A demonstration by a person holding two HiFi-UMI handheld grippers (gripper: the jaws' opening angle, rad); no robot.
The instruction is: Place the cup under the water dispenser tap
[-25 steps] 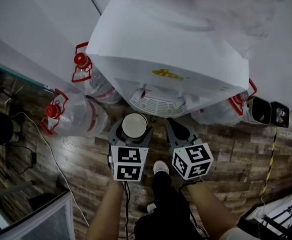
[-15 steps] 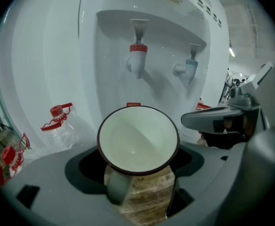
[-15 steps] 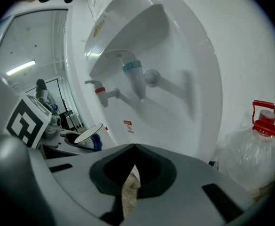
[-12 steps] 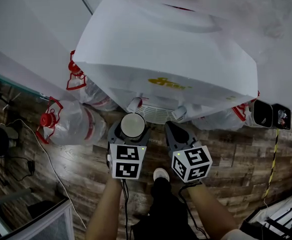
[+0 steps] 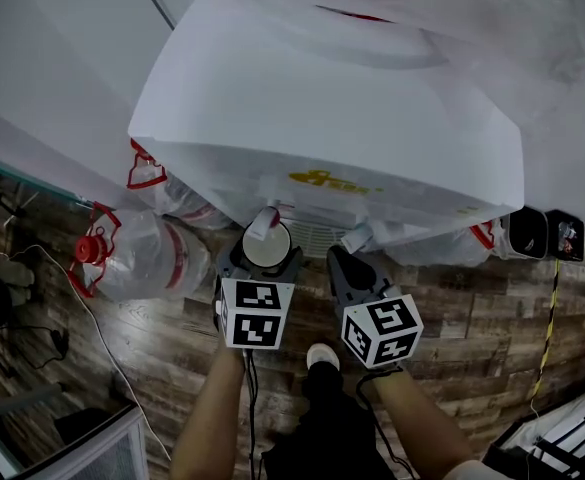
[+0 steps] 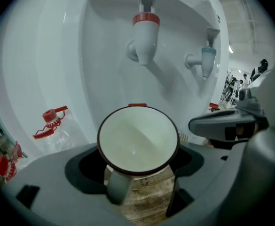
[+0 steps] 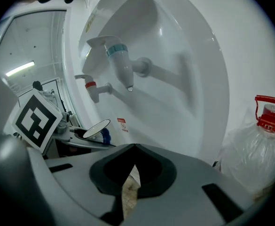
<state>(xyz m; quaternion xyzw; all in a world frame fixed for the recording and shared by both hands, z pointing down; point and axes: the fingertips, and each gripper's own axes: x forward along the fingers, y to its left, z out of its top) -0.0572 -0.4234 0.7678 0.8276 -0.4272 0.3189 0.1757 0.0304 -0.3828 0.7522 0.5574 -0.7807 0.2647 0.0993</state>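
The left gripper (image 6: 138, 182) clasped the seemingly light, stiff, slick cup (image 6: 138, 140) by its body, red tap (image 6: 145, 36) at twelve o'clock, while the right gripper (image 7: 130, 182) sat closed and empty.

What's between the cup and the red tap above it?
Nothing: in the left gripper view only open air separates the cup from the red tap.

Glossy white cup (image 6: 137, 142), wood-grain floor (image 5: 472, 313)
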